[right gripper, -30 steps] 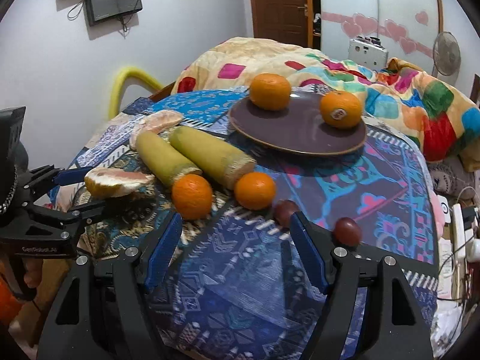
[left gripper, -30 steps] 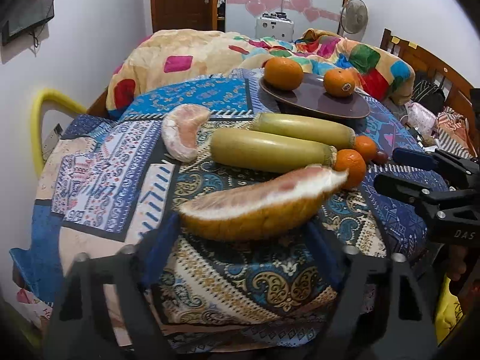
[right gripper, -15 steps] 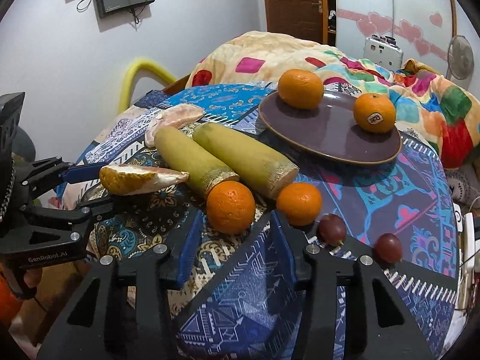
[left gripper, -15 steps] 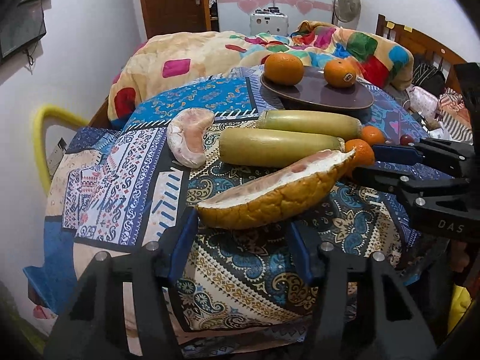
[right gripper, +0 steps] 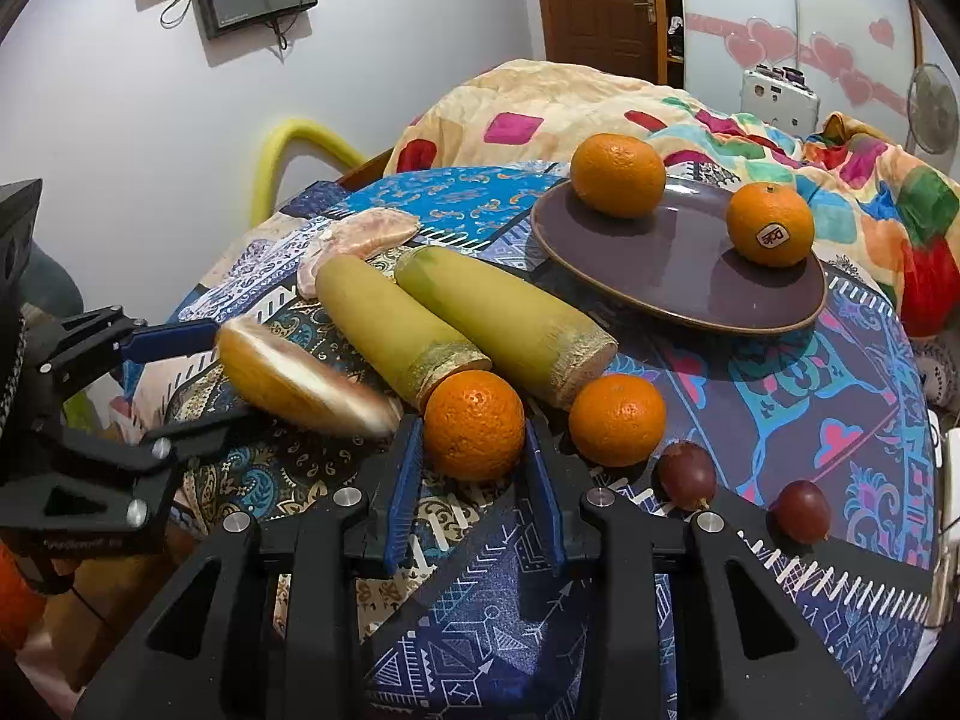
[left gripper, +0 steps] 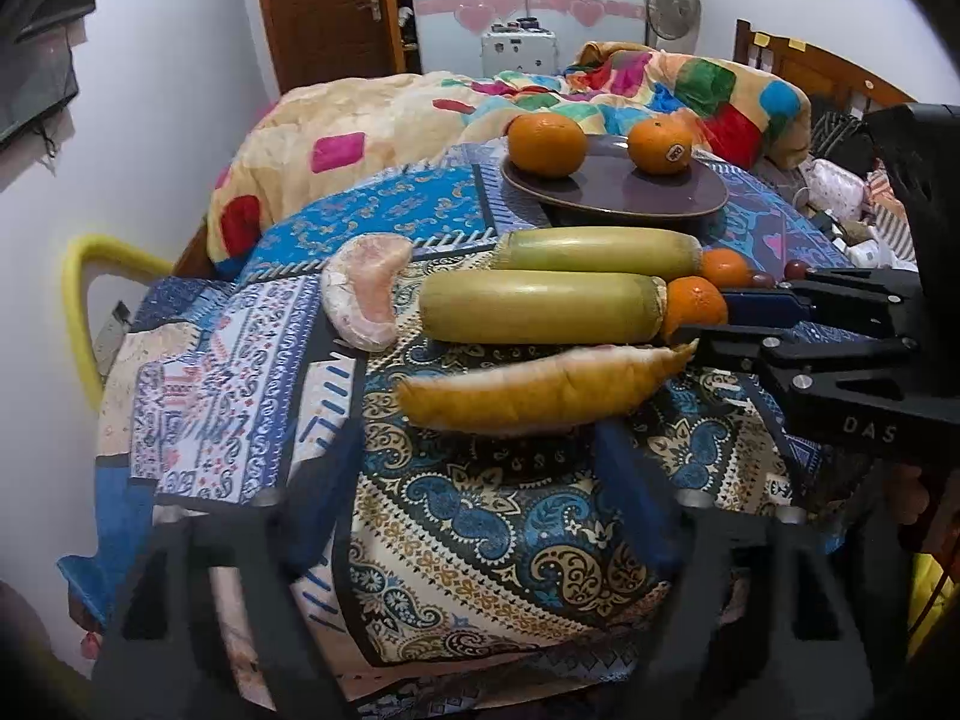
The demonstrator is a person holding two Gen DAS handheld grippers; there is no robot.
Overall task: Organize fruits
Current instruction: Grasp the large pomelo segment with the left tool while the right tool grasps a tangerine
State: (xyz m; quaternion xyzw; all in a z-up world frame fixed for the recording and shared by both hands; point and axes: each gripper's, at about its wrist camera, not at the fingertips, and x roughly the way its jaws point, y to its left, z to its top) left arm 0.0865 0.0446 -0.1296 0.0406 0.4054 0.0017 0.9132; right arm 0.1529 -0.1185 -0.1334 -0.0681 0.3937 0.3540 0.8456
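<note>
A pomelo wedge with yellow rind (left gripper: 540, 393) lies on the patterned tablecloth, blurred, between the fingers of my open left gripper (left gripper: 480, 468); it also shows in the right wrist view (right gripper: 294, 375). My right gripper (right gripper: 471, 462) has its blue pads on both sides of a small orange (right gripper: 474, 423), seemingly touching it. A second small orange (right gripper: 618, 420) lies to its right. Two green-yellow cane pieces (right gripper: 456, 324) lie behind. A brown plate (right gripper: 678, 264) holds two oranges (right gripper: 618, 174) (right gripper: 770, 232). A peeled pomelo segment (left gripper: 366, 294) lies at the left.
Two dark red round fruits (right gripper: 687, 474) (right gripper: 801, 510) lie at the right front of the table. A colourful blanket (right gripper: 600, 108) is heaped behind the table. A yellow chair back (left gripper: 90, 300) stands at the left by the white wall.
My right gripper has moved forward and narrowed around the small orange. My left gripper has drawn back and the pomelo wedge has rolled, rind now facing me.
</note>
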